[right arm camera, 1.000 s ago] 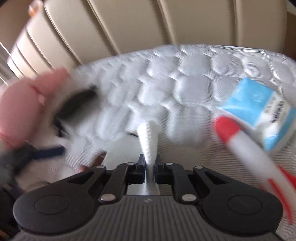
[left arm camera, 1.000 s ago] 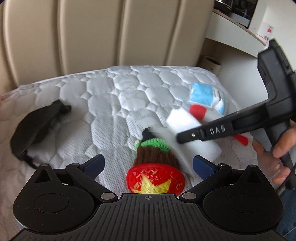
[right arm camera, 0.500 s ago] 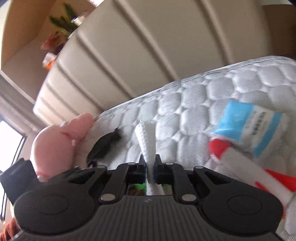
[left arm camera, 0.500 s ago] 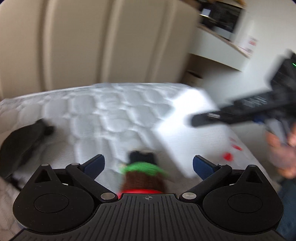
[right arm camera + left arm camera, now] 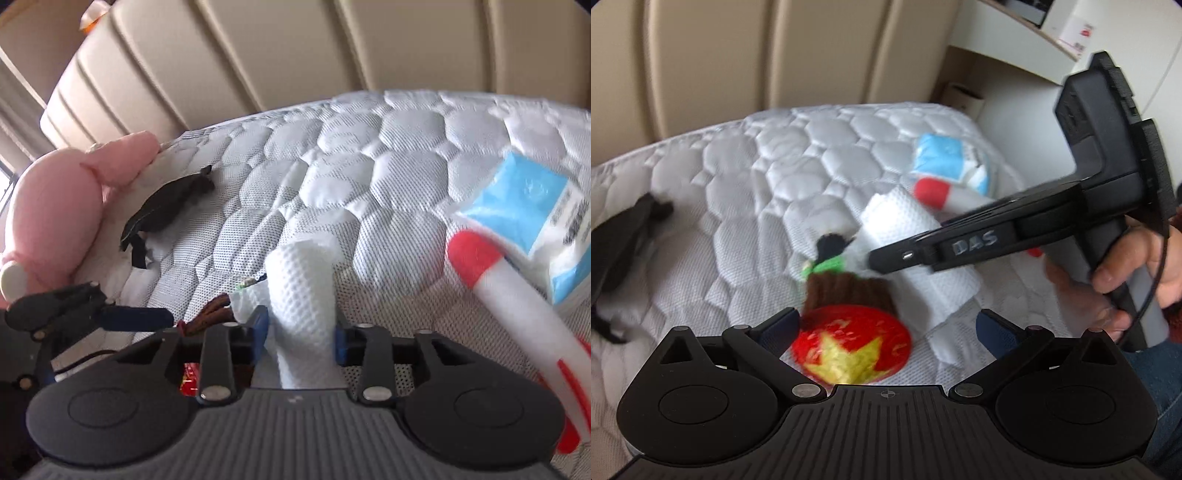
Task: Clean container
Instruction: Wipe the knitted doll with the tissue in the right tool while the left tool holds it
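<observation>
Currently the right claw (image 5: 300, 334) is clamped on a folded paper towel (image 5: 301, 295), held over the crocheted container (image 5: 849, 321) lying on the mattress (image 5: 746, 177). Left claw (image 5: 886, 328) stands apart, one finger each side of the container, not visibly pressing. Judgement: container is light, soft yarn, squashes easily; best gripped across the brown body, lightly. Towel is limp and tears.
</observation>
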`<state>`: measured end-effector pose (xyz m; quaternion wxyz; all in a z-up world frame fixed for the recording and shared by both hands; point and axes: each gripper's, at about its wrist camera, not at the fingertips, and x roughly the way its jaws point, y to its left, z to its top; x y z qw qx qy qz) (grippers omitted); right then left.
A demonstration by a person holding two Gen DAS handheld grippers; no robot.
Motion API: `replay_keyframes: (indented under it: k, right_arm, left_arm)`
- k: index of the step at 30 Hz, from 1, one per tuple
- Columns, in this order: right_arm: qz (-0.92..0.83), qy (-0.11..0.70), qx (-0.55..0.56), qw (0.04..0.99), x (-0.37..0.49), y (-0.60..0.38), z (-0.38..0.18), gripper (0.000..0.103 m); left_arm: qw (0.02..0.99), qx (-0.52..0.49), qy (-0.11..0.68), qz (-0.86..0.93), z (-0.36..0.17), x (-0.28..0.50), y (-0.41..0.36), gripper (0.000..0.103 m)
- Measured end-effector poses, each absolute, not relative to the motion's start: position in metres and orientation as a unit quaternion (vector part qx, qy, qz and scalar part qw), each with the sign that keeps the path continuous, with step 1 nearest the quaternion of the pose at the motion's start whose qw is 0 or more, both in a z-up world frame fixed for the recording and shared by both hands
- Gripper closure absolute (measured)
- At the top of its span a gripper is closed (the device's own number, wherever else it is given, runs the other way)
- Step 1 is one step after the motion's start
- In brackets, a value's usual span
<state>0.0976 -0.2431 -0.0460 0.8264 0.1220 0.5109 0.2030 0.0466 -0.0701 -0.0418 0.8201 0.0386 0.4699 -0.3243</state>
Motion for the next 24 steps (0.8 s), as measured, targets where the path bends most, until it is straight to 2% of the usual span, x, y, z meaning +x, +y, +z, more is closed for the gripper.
replay_keyframes:
  k: [4, 7, 10, 12, 18, 24]
  right_arm:
    - [0.241, 0.501, 0.250, 0.793, 0.093, -0.261, -0.031, 0.098]
    - [0.286, 0.499, 0.299, 0.761, 0.091, -0.256, -0.030, 0.098]
    - [0.275, 0.525, 0.228, 0.773, 0.089, -0.239, -0.039, 0.097]
    - [0.256, 0.538, 0.196, 0.779, 0.089, -0.236, -0.047, 0.092]
    - [0.195, 0.542, 0.138, 0.806, 0.091, -0.247, -0.046, 0.092]
    - [0.149, 0.567, 0.075, 0.806, 0.094, -0.246, -0.066, 0.092]
  left_arm:
    - [0.816, 0.027, 0.475, -0.327, -0.041, 0.050, -0.063, 0.000]
    - [0.808, 0.022, 0.479, -0.343, -0.042, 0.050, -0.064, 0.000]
    - [0.805, 0.048, 0.493, -0.326, -0.050, 0.051, -0.068, 0.000]
    - [0.802, 0.062, 0.508, -0.307, -0.059, 0.054, -0.070, 0.000]
    - [0.792, 0.027, 0.546, -0.271, -0.080, 0.076, -0.063, 0.000]
    - [0.792, 0.013, 0.549, -0.266, -0.082, 0.076, -0.060, 0.000]
